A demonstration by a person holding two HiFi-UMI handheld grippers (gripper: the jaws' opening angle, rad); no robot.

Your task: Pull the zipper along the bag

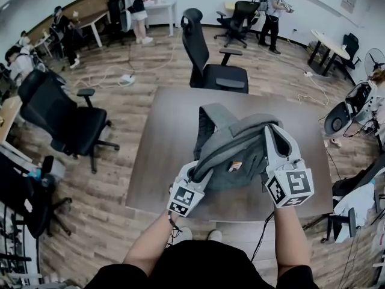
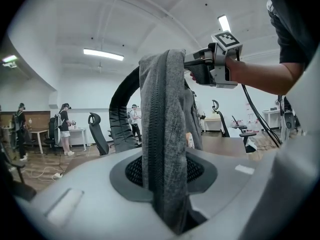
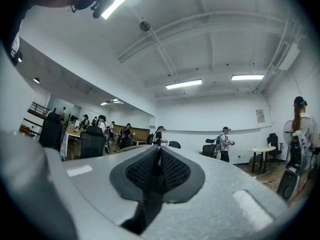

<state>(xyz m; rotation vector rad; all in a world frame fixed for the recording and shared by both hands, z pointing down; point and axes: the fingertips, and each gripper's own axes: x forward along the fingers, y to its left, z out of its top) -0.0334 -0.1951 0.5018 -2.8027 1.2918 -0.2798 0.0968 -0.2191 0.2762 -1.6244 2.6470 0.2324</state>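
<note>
Clamped in left gripper [image 1: 197,172]: soft grey fabric backpack [image 1: 237,146], black zipper [image 2: 157,114], over near edge of brown table [image 1: 168,137]; right gripper [image 1: 280,136] pinched closed at its top.

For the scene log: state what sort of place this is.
Probably a shared office or lab room. It has black office chairs on a wood-look floor, tables and ceiling strip lights. Several other people stand or sit at the far desks.
</note>
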